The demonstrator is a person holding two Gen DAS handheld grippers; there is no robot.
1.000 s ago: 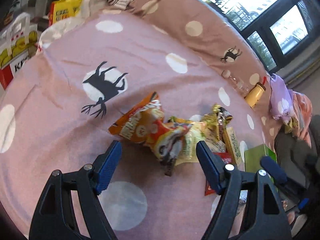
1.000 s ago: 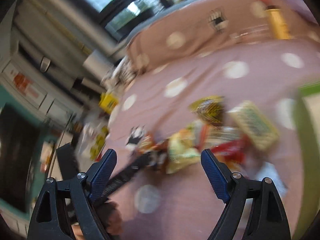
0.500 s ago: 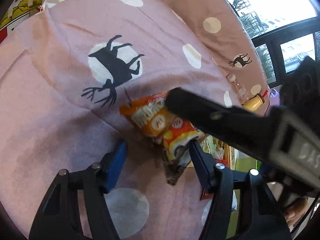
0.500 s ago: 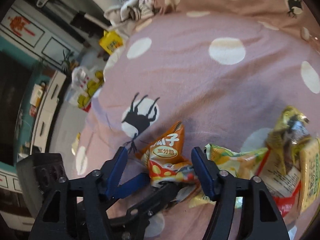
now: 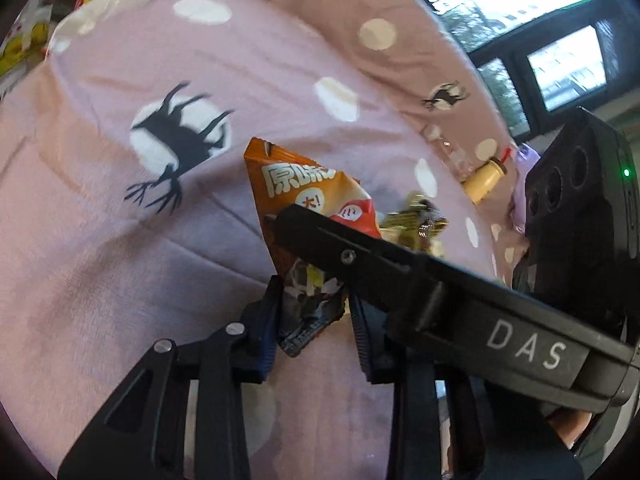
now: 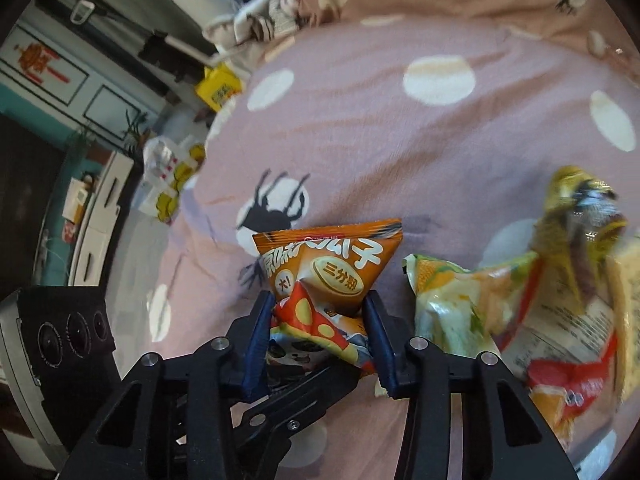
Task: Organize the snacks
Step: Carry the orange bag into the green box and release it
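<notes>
Both claws pinch the orange snack packet (image 6: 332,276), sealed edge pointing away.

Two black two-finger grippers with blue pads are counted — the left gripper (image 5: 314,312) and the right gripper (image 6: 320,330). One orange foil snack packet (image 6: 332,268) is seen near the middle. To its right, one pale green-and-yellow crinkled packet (image 6: 452,308), one gold wrapper (image 6: 580,208) and one red-and-white packet (image 6: 568,372) are counted. One yellow bottle (image 5: 486,176) is seen far right.
</notes>
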